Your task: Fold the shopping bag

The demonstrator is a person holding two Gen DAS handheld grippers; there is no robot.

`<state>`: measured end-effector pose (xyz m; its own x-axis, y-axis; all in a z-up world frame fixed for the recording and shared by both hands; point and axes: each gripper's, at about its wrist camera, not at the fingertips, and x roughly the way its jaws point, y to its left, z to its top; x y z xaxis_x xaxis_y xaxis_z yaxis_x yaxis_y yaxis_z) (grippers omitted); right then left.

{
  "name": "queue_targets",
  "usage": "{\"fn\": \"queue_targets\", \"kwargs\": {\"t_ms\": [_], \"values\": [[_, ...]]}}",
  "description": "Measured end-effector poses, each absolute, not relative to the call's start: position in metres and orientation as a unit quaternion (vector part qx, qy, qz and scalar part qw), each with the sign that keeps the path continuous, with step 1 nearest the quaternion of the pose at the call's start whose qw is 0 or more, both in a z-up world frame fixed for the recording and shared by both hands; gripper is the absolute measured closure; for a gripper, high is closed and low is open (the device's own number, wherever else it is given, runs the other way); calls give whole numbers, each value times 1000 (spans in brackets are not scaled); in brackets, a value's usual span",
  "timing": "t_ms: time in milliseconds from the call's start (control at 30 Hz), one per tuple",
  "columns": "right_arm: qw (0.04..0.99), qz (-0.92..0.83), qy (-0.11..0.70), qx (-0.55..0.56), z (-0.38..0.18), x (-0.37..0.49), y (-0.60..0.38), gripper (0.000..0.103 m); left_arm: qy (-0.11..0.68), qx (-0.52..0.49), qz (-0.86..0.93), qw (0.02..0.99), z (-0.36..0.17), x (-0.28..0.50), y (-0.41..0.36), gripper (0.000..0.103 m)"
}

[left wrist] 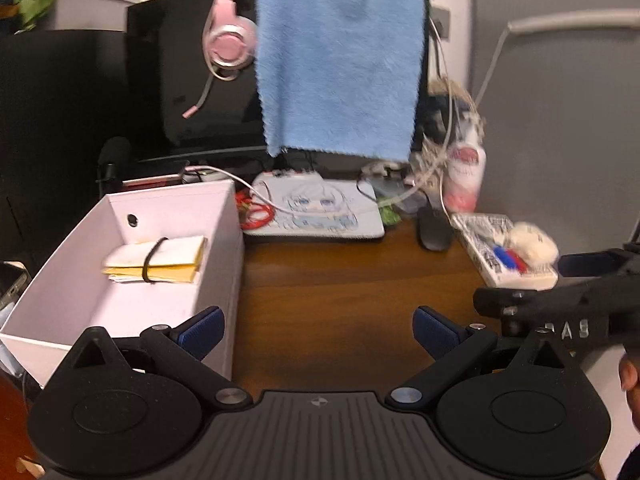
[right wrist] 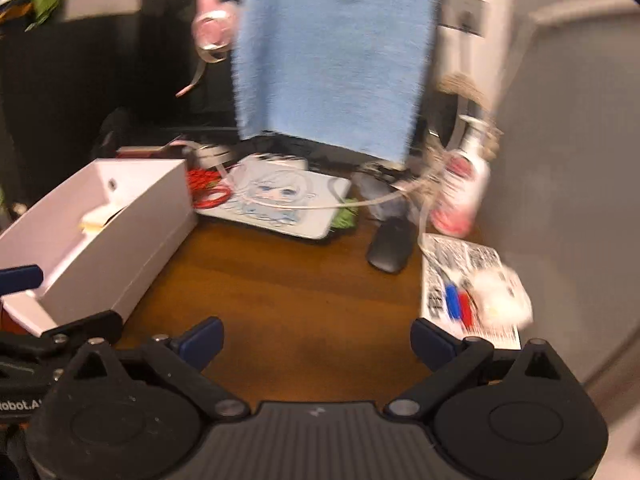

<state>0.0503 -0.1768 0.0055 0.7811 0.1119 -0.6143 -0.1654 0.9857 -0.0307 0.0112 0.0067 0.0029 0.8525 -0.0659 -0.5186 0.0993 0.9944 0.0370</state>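
A folded yellow and white shopping bag (left wrist: 156, 260), bound by a black band, lies inside the white box (left wrist: 60, 280). In the right wrist view only a corner of the bag (right wrist: 94, 220) peeks over the wall of the box (right wrist: 120, 256). My left gripper (left wrist: 320, 330) is open and holds nothing, hovering over the brown desk (left wrist: 340, 280) just right of the box. My right gripper (right wrist: 316, 340) is open too, with bare desk (right wrist: 280, 288) between its blue pads. The right gripper's black body (left wrist: 560, 304) shows at the right edge of the left wrist view.
A blue towel (left wrist: 340, 64) hangs over a dark monitor, with pink headphones (left wrist: 228, 44) beside it. Behind the bare wood lie an illustrated pad (left wrist: 316, 212), red cables (left wrist: 256, 212), a black mouse (left wrist: 434, 228), a printed box with pens (left wrist: 500, 252) and a pump bottle (left wrist: 464, 176).
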Motion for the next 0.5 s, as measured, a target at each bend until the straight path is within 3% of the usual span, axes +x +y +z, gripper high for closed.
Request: {"fn": "queue_targets", "kwargs": {"t_ms": [500], "values": [[957, -3, 288, 45, -8, 9, -218, 3, 238, 56, 9, 970, 1, 6, -18, 2]]}}
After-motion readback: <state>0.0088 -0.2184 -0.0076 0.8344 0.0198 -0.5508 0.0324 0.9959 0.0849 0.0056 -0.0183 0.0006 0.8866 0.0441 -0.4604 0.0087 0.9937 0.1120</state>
